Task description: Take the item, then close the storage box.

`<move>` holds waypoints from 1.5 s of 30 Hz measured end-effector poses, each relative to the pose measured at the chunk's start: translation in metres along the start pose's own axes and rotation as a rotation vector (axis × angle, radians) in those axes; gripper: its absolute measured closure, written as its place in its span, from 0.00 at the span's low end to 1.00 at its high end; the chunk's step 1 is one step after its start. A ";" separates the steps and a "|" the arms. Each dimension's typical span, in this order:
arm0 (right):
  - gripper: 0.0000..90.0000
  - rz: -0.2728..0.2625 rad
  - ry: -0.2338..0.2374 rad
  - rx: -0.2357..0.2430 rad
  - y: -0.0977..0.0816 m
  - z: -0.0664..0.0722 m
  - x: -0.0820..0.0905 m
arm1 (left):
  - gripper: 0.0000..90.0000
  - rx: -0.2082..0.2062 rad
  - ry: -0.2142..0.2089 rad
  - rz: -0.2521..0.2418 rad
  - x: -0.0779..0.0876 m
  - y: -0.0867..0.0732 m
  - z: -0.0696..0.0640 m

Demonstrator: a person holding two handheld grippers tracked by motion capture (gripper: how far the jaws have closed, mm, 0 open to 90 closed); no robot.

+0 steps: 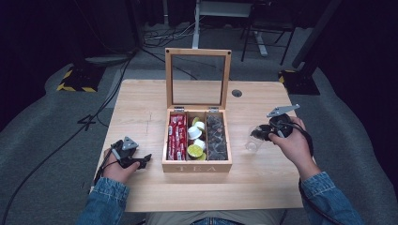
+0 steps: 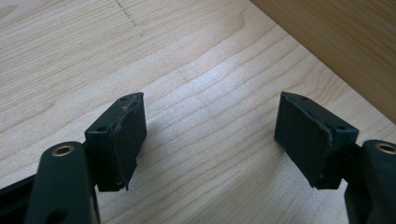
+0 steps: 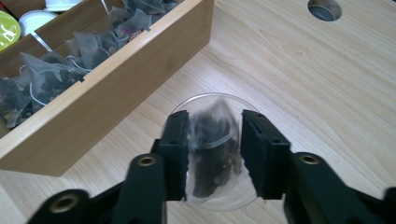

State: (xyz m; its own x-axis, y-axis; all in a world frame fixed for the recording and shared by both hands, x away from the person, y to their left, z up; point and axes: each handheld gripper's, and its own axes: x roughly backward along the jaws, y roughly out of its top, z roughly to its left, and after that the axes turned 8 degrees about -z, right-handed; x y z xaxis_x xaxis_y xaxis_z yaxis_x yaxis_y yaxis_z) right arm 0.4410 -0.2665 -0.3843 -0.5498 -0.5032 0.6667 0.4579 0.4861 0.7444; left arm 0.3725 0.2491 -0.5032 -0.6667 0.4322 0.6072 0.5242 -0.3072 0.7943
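Right gripper [image 3: 212,154] part-spread around tea bag [image 3: 212,149] over glass [image 3: 215,105]; left gripper [image 2: 210,135] spread, empty.

A see-through pyramid tea bag [image 3: 212,149], packed with dark leaves, is seen hanging point-up over the mouth of a clear glass [image 3: 184,109], its lower end already down inside the rim. A thin string is seen looped across its mesh, and a gap shows at its right side while its left edge lies against the pad. The glass [image 1: 252,143] is stood upright on the table, just right of the tea box, and apart from the bag it looks empty.
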 end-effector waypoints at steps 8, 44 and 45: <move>0.61 -0.010 -0.008 -0.008 0.001 0.000 0.002 | 0.28 0.000 0.000 -0.001 0.000 0.000 0.000; 0.37 -0.383 -0.008 -0.022 0.100 -0.001 0.018 | 0.19 -0.003 -0.008 0.015 -0.002 0.001 0.001; 0.37 -0.383 -0.008 -0.022 0.100 -0.001 0.018 | 0.19 -0.003 -0.008 0.015 -0.002 0.001 0.001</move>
State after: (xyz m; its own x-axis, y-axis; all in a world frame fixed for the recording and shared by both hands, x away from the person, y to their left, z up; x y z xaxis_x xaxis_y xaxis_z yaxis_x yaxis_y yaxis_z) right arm 0.4775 -0.2279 -0.2979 -0.6891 -0.6399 0.3402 0.2336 0.2483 0.9401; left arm 0.3751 0.2486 -0.5036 -0.6545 0.4344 0.6188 0.5326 -0.3159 0.7852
